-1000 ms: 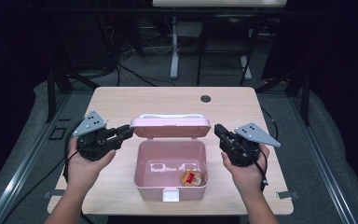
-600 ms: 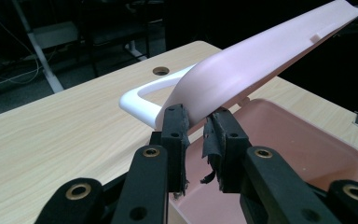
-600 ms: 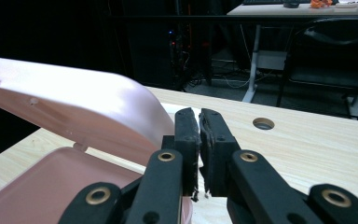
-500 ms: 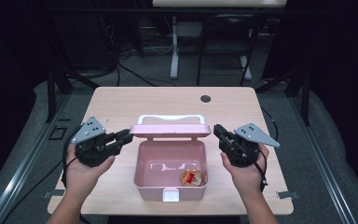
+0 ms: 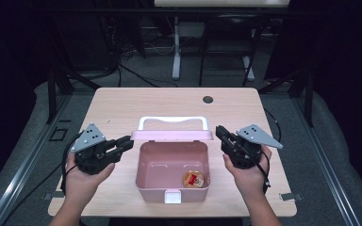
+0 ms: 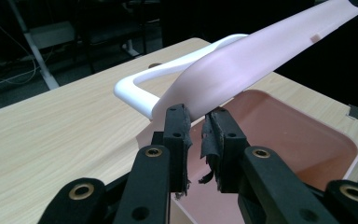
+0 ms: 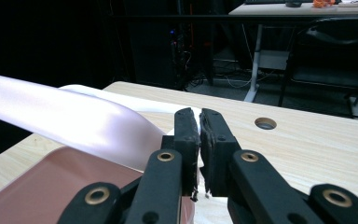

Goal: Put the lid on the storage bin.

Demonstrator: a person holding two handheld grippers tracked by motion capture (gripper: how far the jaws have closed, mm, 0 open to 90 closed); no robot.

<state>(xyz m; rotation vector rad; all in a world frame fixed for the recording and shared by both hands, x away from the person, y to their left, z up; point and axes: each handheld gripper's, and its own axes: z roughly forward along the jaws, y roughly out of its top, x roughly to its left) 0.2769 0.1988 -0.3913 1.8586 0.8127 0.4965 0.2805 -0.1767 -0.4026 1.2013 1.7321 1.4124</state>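
Pink lid corners pinched between nearly closed fingers of both grippers.

The raised lid hides the pink box's rear wall at 12 o'clock. The small round red-and-yellow item inside is too small to identify. Forearms run off the bottom edge.

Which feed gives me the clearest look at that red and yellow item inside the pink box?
The high view: the small red and yellow item lies in full sight on the floor of the pink box, near its front right corner. Both gripper views show part of the box interior, not that corner.
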